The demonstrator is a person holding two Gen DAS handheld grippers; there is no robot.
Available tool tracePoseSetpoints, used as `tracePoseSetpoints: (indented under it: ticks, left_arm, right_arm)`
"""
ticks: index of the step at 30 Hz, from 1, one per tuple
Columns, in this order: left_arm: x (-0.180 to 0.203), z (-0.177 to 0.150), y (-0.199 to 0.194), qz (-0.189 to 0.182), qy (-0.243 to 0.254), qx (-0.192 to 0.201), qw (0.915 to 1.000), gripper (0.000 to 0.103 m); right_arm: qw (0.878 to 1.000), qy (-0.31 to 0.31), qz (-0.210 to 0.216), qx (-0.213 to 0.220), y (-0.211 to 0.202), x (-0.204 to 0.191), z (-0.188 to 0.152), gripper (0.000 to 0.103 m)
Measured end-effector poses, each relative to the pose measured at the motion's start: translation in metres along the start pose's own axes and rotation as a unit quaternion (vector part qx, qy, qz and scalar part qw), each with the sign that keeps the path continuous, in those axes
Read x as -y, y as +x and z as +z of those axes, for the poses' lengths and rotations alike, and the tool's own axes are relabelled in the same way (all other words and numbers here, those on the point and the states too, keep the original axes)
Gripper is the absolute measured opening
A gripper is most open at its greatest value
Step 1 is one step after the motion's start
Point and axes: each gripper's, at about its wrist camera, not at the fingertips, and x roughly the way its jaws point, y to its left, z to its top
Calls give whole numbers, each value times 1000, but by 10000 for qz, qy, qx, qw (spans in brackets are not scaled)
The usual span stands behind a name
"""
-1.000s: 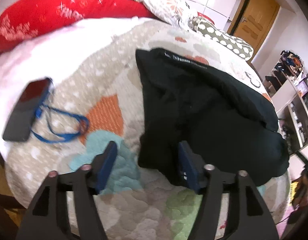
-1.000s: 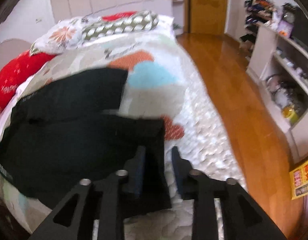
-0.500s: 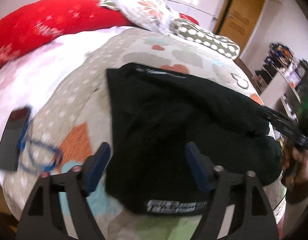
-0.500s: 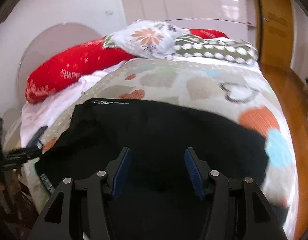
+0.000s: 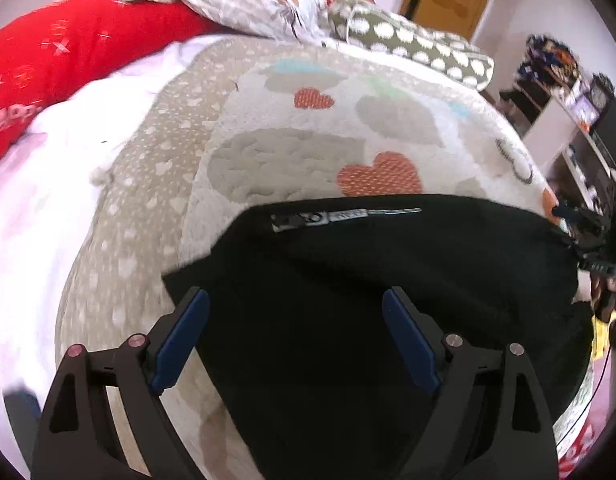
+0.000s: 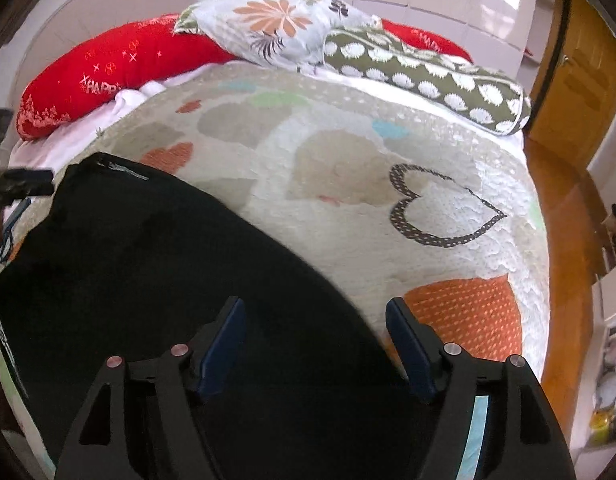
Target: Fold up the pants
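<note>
While the black pants (image 5: 368, 300) lay in a folded pile on the bed (image 5: 292, 152), both grippers hung just over them with nothing held. On the left side, the left gripper (image 5: 294, 336) had its jaws spread wide, one over the quilt and one over the cloth near the pants' corner. If it came down like that, it might pinch the quilt along with the pants, and the quilt would lift too. A label (image 5: 320, 216) showed on the far edge of the pants, and that edge looked a bit crooked. Pulling only one corner could twist the pile and spoil the fold.

On the right side, the right gripper (image 6: 314, 340) also had its jaws spread apart, with the pants' edge running between them. A grab there might catch only the top layer, since the cloth looked thick and doubled. Then the layers under it could slide out. The pants were soft and dark, so their edges were hard to tell apart.
</note>
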Motion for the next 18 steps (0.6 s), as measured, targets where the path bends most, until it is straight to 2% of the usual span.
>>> tracePoseSetpoints:
  ticks: [3, 8, 10, 12, 13, 14, 15, 16, 17, 18]
  left_arm:
    - [-8, 13, 14, 177, 225, -50, 9996, 89]
    - [-11, 27, 38, -82, 699, -295, 9971, 89]
    - [-7, 29, 51, -239, 916, -490, 9943, 89]
    - [-3, 30, 61, -238, 1037, -564, 9927, 89]
    - [-2, 30, 65, -259, 1033, -542, 9928, 89]
    - [-1, 31, 66, -282, 1017, -523, 9930, 87]
    - [0, 32, 66, -325, 996, -504, 9932, 82]
    - [1, 33, 64, -354, 971, -488, 9935, 64]
    - [2, 35, 59, -358, 913, -464, 9941, 39]
    - [1, 37, 53, -299, 829, -413, 9953, 25]
  right_arm:
    - [9997, -112, 202, -127, 15, 9, 7, 75]
    - [9973, -311, 539, -394, 33, 9, 12, 75]
    - [9968, -383, 571, -418, 35, 8, 12, 70]
    - [9962, -416, 655, -398, 34, 8, 11, 41]
    - [9963, -430, 652, -370, 33, 7, 11, 35]
    - [9964, -479, 618, -332, 31, 6, 11, 23]
    - [9964, -529, 586, -298, 28, 3, 11, 11]
    - [9966, -563, 534, -264, 26, 1, 11, 7]
    - [9968, -644, 428, -210, 22, -3, 11, 5]
    - [9967, -767, 251, -124, 17, -9, 12, 5]
